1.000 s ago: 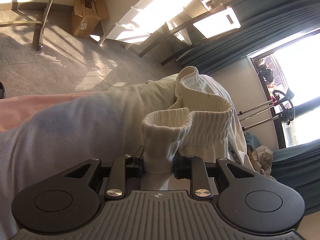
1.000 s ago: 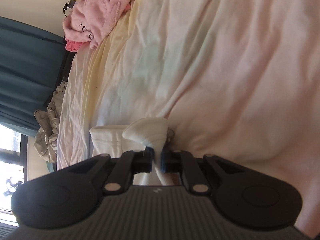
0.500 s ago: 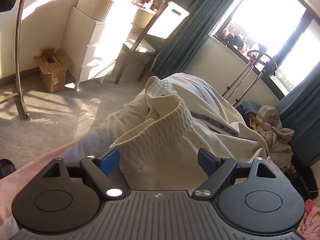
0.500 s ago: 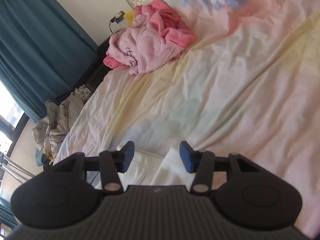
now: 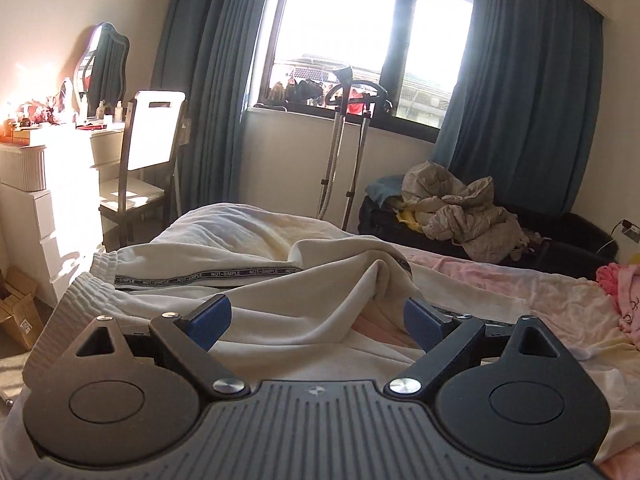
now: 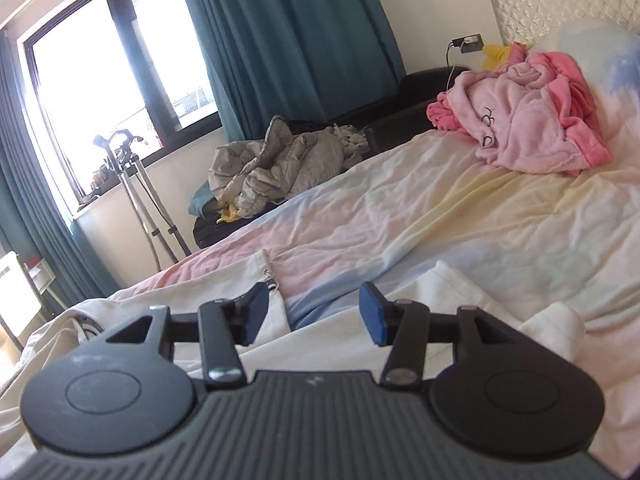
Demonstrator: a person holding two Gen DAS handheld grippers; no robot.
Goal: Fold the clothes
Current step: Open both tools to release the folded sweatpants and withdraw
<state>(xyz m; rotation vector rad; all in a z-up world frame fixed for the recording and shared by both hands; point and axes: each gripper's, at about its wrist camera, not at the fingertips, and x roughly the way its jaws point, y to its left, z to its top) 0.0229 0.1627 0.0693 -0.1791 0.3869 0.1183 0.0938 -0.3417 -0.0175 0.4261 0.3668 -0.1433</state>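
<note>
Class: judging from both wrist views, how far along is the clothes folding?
Done: the cream trousers lie doubled over on the bed, released. In hand: nothing; the left gripper has just been opening and the right gripper opened too, both jaws apart with nothing pinched. Left: the trousers look loosely folded, and the pink garment lies crumpled.

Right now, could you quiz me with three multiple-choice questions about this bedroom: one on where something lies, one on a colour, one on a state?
1. Where is the pink robe? A on the bed near the pillow; B on the chair; C on the floor.
2. What colour are the curtains? A red; B teal; C white.
3. How is the left hand-held gripper? A shut on cloth; B open, holding nothing; C out of sight.

A: it lies bunched on the bed sheet.
B: teal drapes flank the window.
B: its jaws stand apart above the cream trousers.
</note>
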